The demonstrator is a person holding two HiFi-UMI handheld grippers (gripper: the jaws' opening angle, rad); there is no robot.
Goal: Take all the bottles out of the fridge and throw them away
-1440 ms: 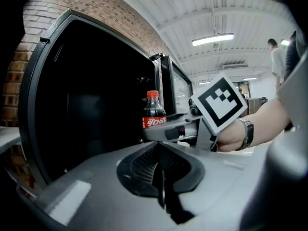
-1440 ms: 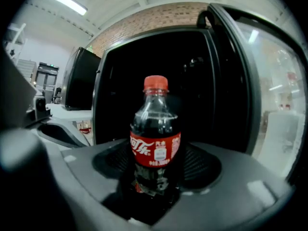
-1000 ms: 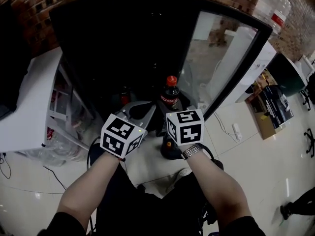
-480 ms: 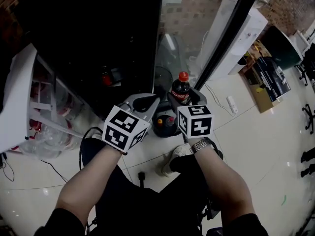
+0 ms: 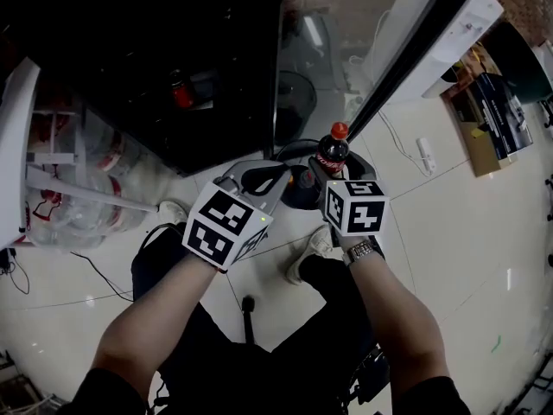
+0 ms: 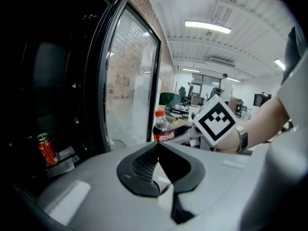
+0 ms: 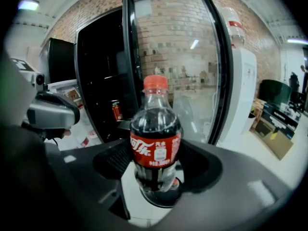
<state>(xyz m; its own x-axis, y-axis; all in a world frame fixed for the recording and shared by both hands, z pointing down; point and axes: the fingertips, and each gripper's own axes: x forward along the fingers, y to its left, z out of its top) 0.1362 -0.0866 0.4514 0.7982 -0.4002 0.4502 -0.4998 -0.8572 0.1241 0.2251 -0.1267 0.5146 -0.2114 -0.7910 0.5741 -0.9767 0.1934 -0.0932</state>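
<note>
1. The cola bottle [image 7: 155,143], with its red cap and red label, is held upright between the fingers of the right gripper [image 7: 156,170].
2. The dark pads are clamped on the bottle's body from both sides, at about the level of the label.
3. The neck and cap are seen standing clear above the fingers, and the base projects below them.
4. In the head view the bottle is seen outside the fridge [image 5: 173,50], over the pale floor [image 5: 449,232] and just beside the lower edge of the open glass door [image 5: 363,59].
5. The fingers of the left gripper [image 6: 156,146] are brought together tip to tip, and nothing is held between them.
6. The left gripper is held just to the left of the bottle and does not touch it.
7. A small red can [image 6: 47,150] is seen low inside the dark fridge, well apart from both grippers.
</note>
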